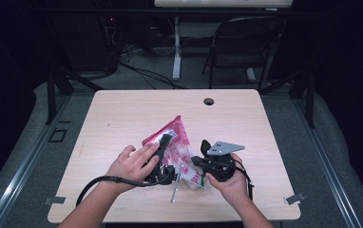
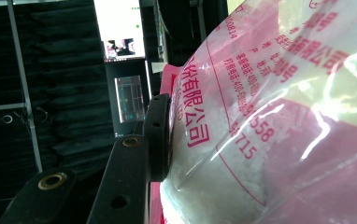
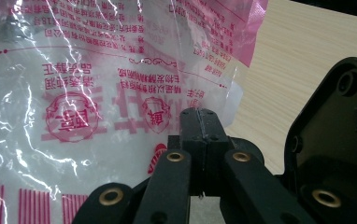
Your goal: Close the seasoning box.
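Pink-and-clear bag (image 1: 175, 142) with red print; black tools.

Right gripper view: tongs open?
No. The right tongs have both jaws pressed together at the edge of the pink bag.

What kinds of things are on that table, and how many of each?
Pink and clear plastic bag of white powder: 1
Hand-held grippers: 2, the left gripper and the right gripper
Thin metal rod lying near the table's front edge: 1
Total: 4
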Action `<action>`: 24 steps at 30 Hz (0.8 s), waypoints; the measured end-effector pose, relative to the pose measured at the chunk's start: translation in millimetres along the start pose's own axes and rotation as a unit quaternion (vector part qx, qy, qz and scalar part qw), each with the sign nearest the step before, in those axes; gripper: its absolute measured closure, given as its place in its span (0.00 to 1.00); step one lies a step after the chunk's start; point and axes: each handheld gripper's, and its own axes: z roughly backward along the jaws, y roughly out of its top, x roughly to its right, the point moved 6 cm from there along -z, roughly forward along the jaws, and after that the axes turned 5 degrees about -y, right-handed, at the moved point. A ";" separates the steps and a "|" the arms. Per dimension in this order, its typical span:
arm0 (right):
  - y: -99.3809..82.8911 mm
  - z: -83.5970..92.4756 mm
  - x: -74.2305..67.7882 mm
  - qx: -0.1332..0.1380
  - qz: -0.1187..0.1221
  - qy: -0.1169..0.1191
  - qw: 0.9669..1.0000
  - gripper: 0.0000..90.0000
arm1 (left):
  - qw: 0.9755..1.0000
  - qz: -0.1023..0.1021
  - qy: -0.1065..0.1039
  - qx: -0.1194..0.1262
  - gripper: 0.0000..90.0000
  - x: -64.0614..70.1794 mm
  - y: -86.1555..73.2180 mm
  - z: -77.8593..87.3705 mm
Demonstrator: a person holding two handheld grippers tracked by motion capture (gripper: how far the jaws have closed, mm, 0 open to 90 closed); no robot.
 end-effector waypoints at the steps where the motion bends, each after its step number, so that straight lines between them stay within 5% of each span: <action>1: -0.2 -0.2 0.0 0.000 0.000 0.000 1.000 1.00 | 1.000 -0.003 -0.001 -0.001 0.76 0.1 0.2 0.0; 24: -1.7 -0.9 0.3 -0.004 -0.001 0.002 1.000 1.00 | 1.000 -0.007 -0.002 0.002 0.75 0.3 0.8 -1.7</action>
